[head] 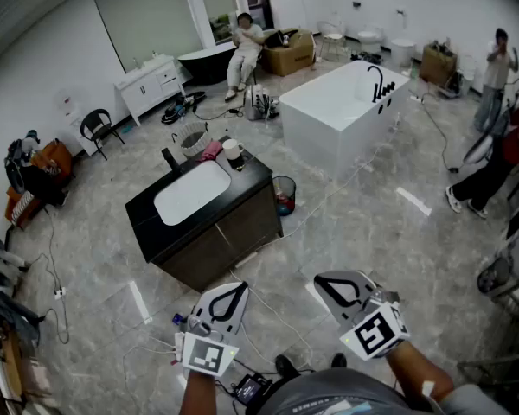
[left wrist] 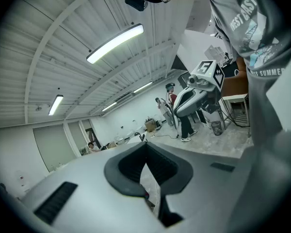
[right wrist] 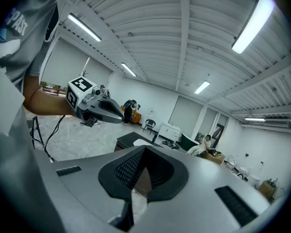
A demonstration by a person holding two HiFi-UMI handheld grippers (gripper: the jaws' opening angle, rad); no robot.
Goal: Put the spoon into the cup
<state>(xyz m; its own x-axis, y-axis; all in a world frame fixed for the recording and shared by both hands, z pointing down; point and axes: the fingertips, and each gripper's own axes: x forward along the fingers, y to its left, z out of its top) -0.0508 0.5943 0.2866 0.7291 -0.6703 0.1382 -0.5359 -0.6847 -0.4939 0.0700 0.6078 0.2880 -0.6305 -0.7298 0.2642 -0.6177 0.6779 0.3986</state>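
You hold both grippers low in front of you over the grey floor (head: 363, 223), well apart from the bench (head: 242, 223).

Your left gripper (head: 228, 299) has its fingers closed on each other. The left gripper view shows the dark pads meeting at the tip with nothing between them. Your right gripper (head: 342, 290) is the same: its fingers are fully together and empty, and the right gripper view shows the pads joined along their length. The two grippers sit side by side, apart from each other, and both point roughly level, towards the bench.

The bench is a black cabinet standing alone in the middle of the room, with a white basin (head: 192, 190) sunk into its top. The cup (head: 233, 152) stands upright at the bench's far corner, just beyond the basin's far end. A pink thing (head: 211, 150) lies just beside the cup along the far edge, and a black tap (head: 169, 157) stands further along that same edge.

The spoon is too small to pick out from where you stand.

A small bin (head: 284, 194) sits on the floor by the bench's right side. A white bathtub (head: 333, 102) stands beyond the bin.
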